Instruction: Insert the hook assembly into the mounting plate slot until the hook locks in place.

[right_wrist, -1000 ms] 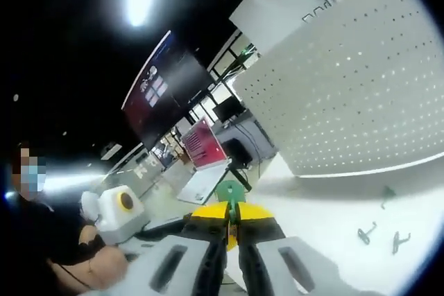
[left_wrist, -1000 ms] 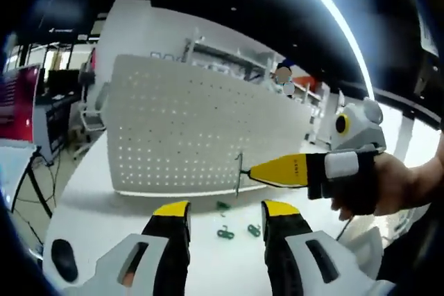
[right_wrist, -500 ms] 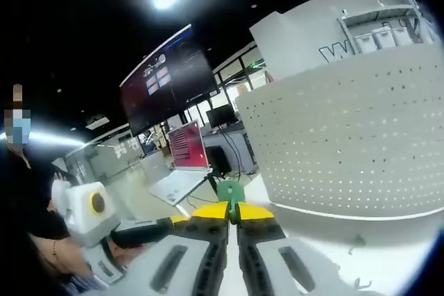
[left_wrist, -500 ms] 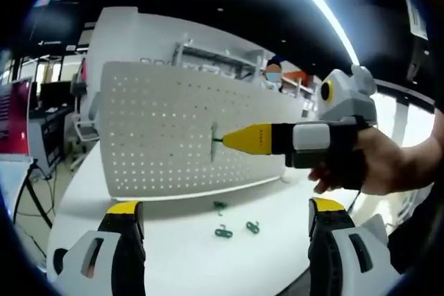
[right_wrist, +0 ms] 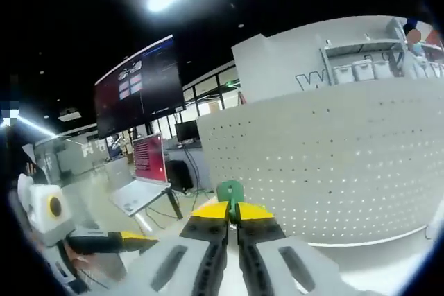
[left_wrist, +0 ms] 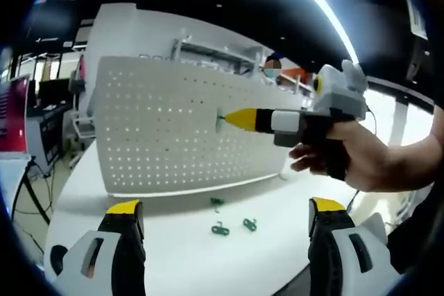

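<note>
Nearest in the left gripper view, the left gripper (left_wrist: 225, 223) had its two yellow-tipped fingers (left_wrist: 125, 207) spread wide and held nothing, hovering over the white desk (left_wrist: 159, 230). Entering from the right, the right gripper (left_wrist: 229, 119), held in a person's hand (left_wrist: 354, 161), had its fingers pressed together on a small green hook (left_wrist: 220, 120), whose tip sat right at the face of the white perforated mounting plate (left_wrist: 159, 129), which stood upright on the desk. In the right gripper view the green hook (right_wrist: 230, 192) poked up between that gripper's closed yellow fingertips (right_wrist: 210, 211), with the plate (right_wrist: 333, 164) ahead; whether the hook had entered a hole could not be told. The main risk, as a judgement, was missing the chosen hole: the holes were small and closely spaced, so a slight tilt could make the hook skid across the plate or twist in the pinch, and a hard push might rock the free-standing plate backward, since the empty left gripper was not bracing it. Three spare green hooks (left_wrist: 229, 221) lay loose on the desk just before the plate's base, below the approach path and not obstructing it. Farther back stood a laptop (right_wrist: 142, 188) on a stand, a large dark wall screen (right_wrist: 139, 88) and shelving (left_wrist: 208, 53).
</note>
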The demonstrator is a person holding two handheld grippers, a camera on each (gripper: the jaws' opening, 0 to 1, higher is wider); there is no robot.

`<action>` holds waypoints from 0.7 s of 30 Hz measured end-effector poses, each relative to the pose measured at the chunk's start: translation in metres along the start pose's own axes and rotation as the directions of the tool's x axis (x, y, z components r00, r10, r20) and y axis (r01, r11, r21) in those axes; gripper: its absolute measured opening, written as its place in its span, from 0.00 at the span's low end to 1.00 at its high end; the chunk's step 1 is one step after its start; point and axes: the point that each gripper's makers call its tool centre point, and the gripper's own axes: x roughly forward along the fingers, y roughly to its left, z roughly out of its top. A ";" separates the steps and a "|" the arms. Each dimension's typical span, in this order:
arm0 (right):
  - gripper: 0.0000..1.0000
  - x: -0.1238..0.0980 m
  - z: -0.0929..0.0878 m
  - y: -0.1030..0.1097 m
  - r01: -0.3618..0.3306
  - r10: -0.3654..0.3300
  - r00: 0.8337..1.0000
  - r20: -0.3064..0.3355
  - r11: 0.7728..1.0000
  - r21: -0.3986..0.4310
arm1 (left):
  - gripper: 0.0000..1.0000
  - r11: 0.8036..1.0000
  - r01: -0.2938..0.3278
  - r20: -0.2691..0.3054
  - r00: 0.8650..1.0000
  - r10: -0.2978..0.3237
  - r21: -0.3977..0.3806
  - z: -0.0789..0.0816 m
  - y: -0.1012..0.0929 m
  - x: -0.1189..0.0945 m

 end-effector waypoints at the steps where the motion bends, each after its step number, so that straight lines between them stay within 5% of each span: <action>1: 0.00 0.001 0.001 -0.003 0.009 -0.009 1.000 0.005 1.000 0.002 | 1.00 1.000 -0.003 -0.001 1.000 0.003 0.001 0.000 0.001 0.000; 6: 0.00 0.008 0.015 -0.028 0.087 -0.088 0.994 0.066 0.996 0.008 | 1.00 1.000 -0.007 -0.012 1.000 0.008 0.012 0.000 0.002 0.002; 21: 0.00 0.026 0.026 -0.069 0.189 -0.187 0.976 0.114 0.982 -0.001 | 1.00 1.000 0.025 -0.047 0.999 -0.025 -0.011 -0.004 0.004 0.010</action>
